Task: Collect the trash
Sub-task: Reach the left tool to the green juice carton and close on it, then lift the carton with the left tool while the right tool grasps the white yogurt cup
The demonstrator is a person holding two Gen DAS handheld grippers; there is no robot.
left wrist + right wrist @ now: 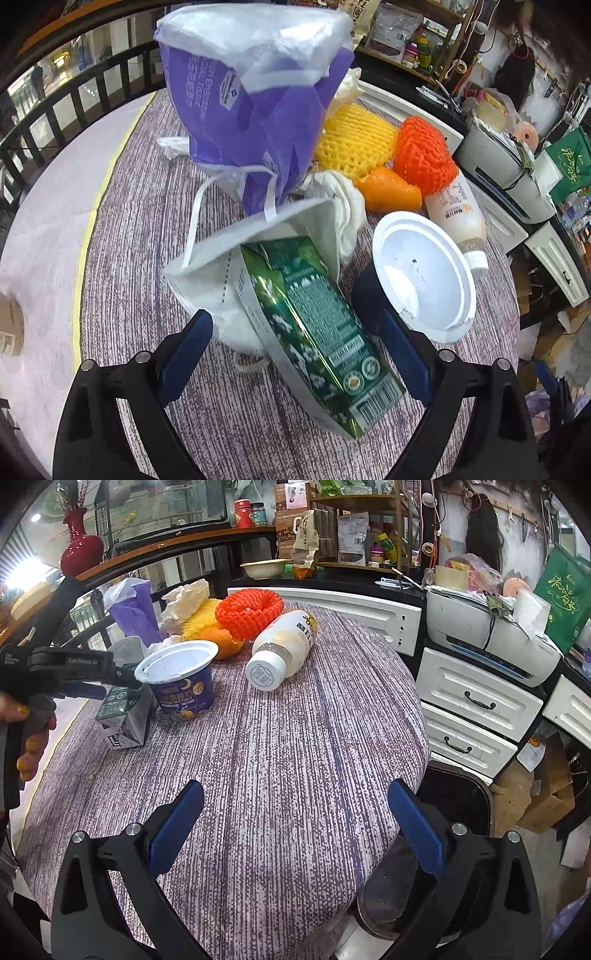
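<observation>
Green carton between wide-open left tool pads, untouched.

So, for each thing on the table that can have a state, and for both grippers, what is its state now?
green carton: lying on its side, between the left fingers, not pressed.
yogurt cup: upright, lid off.
milk bottle: lying down, capped.
face mask: folded, under the carton.
purple tissue pack: upright, torn open.
left gripper: open.
right gripper: open, nothing between its fingers.
</observation>
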